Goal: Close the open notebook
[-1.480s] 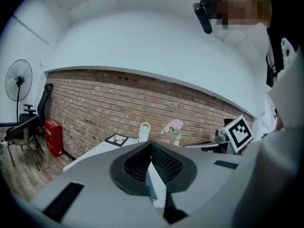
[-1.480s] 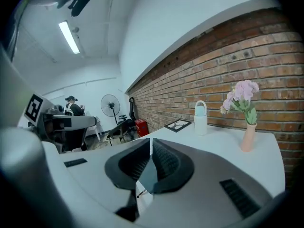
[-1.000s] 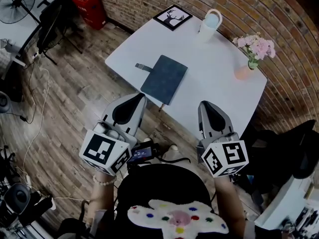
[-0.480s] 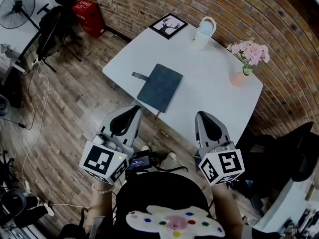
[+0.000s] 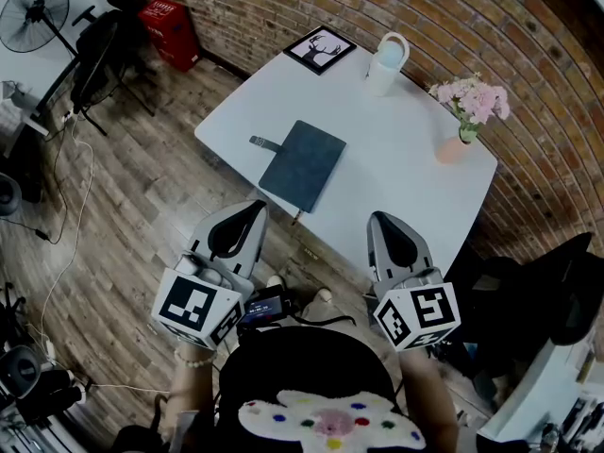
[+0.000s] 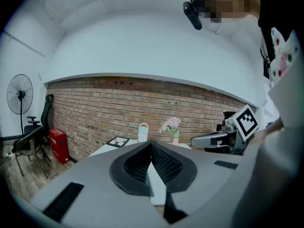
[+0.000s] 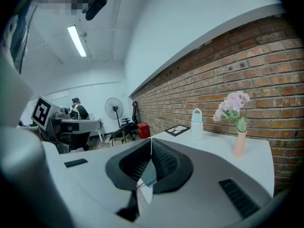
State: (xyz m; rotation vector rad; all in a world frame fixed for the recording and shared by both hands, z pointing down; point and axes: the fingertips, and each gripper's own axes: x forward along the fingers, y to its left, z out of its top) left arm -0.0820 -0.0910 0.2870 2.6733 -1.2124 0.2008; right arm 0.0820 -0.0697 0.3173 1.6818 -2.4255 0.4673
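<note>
Holding off is being judged the step in hand. The notebook (image 5: 304,165) is lying with its dark cover up and looks already shut, toward the near left part of the white surface (image 5: 415,173). Its strap tab (image 5: 263,142) is lying flat beyond the left edge of the cover. The left gripper (image 5: 255,208) and the right gripper (image 5: 381,221) are being held short of the surface's near edge, well apart from the notebook and touching nothing. In the left gripper view the jaws are being pressed together with nothing between them. In the right gripper view the jaws are likewise meeting, empty. To do this well, the cover is best checked before anything else is touched. From the head view no raised corner or fanned pages are being seen, though the spine side is too small to judge. If a final press is wanted, it is best made with shut jaws lowered flat onto the middle of the cover, not near an edge, so that the book is not pushed off the near rim. The vase of flowers (image 5: 464,121), the jug (image 5: 387,58) and the framed picture (image 5: 323,47) are standing far back and are not being put at risk.
</note>
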